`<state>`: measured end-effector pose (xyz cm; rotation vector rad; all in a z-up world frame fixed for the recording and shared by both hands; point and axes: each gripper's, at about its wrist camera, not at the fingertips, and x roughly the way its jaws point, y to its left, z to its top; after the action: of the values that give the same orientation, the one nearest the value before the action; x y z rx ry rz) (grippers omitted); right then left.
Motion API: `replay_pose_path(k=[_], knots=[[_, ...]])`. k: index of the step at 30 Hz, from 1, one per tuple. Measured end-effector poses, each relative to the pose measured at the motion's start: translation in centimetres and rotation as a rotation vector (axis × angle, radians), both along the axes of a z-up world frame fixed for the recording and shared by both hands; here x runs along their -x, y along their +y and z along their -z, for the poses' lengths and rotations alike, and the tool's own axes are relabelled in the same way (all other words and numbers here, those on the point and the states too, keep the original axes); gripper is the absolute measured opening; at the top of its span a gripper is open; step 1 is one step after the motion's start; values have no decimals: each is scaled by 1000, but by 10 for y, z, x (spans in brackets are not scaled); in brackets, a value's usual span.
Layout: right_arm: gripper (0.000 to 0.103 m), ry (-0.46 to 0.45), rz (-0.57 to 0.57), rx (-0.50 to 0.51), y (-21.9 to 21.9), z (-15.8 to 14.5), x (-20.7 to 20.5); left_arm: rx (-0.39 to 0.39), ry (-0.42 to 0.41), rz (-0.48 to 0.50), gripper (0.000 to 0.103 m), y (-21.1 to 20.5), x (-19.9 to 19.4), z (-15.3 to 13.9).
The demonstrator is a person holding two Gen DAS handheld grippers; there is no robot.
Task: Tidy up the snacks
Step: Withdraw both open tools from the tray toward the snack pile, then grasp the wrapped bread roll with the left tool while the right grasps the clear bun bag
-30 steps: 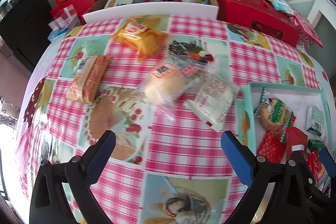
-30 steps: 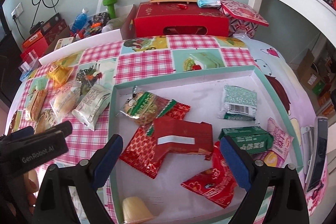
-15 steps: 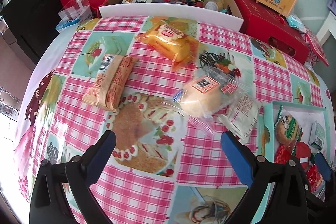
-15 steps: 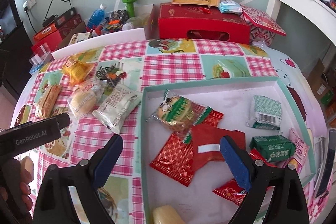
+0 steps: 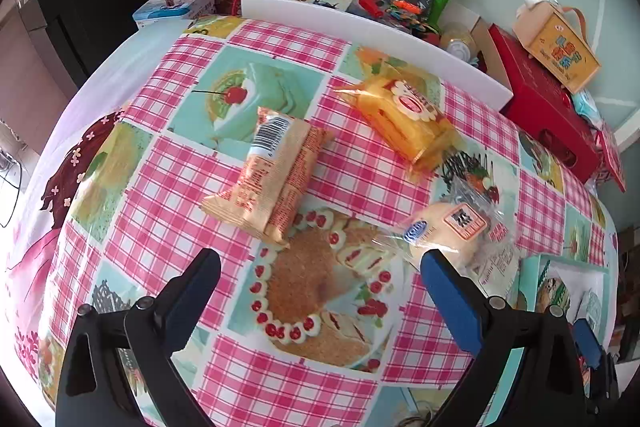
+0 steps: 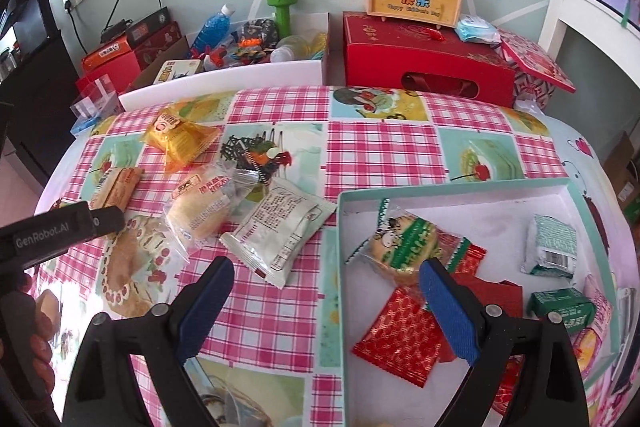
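Snacks on cloth: we see four loose packets on the checked tablecloth (image 5: 168, 187), all beyond our left fingertips.
Orange biscuit pack (image 5: 268, 175): ahead of the left gripper (image 5: 320, 279), apart from both fingers.
Yellow cake packet (image 5: 404, 121): farther out, toward the right finger's side.
Clear-wrapped bun (image 5: 448, 231): just beyond the right finger (image 5: 448, 303) of the left gripper.
White printed sachet (image 6: 280, 227): just ahead of the right gripper (image 6: 324, 291).
Left gripper: fingers spread wide, nothing between them.
Right gripper: likewise agape, empty, straddling the near left wall of the teal box (image 6: 334, 291).
Box contents: green-wrapped cookie (image 6: 404, 243) and red packets (image 6: 400, 339) by the right finger.
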<state>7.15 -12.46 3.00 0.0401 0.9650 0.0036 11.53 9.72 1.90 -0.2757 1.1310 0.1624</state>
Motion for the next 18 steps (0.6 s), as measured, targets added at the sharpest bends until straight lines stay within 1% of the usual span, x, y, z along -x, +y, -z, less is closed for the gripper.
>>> replay_pose_path(k=[6,10,11,14,18], knots=[[95,2,-10,-38,14,1,-15,32,4,-14,100,17,-7,7],[96,8,-41,-44,29,1,-26,74,12,-25,100,34,-13,13],[96,10,-52,-43,33,1,-29,75,13,-32,100,39,-16,13],[96,16,-75,-42,42,2,-36,47,8,-40,100,52,-21,13],[96,26,-103,-61,54,2,-47,67,-1,-35,100,68,-35,10]])
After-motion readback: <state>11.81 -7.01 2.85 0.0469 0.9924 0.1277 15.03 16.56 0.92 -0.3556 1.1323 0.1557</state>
